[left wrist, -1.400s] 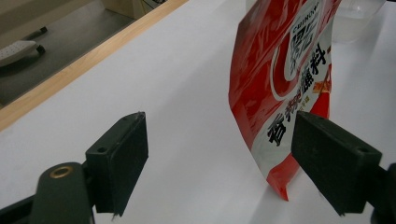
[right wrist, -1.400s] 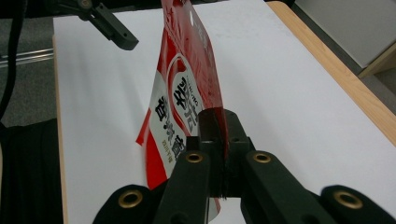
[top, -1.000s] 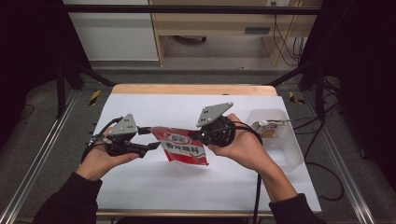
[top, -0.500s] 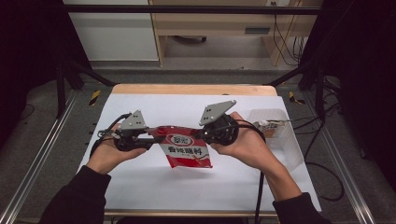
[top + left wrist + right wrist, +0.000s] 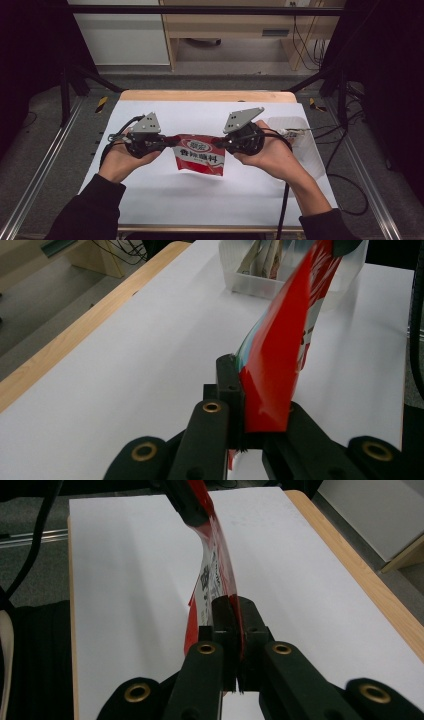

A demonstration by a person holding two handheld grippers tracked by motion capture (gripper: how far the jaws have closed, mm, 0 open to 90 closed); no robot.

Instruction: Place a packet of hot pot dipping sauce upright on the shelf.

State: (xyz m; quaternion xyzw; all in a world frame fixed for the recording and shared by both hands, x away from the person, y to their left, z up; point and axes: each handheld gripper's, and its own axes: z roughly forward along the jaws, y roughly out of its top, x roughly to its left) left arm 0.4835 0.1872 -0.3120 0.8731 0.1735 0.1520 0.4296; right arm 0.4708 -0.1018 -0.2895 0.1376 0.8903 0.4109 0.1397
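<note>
A red seasoning packet [image 5: 200,155] with white lettering hangs above the white table, held up between both grippers. My left gripper [image 5: 172,142] is shut on its upper left corner; in the left gripper view the red packet [image 5: 280,360] stands edge-on, pinched at my left gripper [image 5: 242,415]. My right gripper [image 5: 220,144] is shut on the upper right corner; in the right gripper view the packet [image 5: 217,580] curves away from my right gripper [image 5: 234,635] toward the other black jaws at the top.
A clear plastic bin [image 5: 295,135] with a few packets stands on the table's right side, also seen as the bin [image 5: 265,270] beyond the packet. The white table sheet [image 5: 210,200] has a wooden far edge [image 5: 205,96]. Cables trail near the right hand.
Both hands have lifted the packet a little and moved it slightly away from the person; the grip on both corners is unchanged.
</note>
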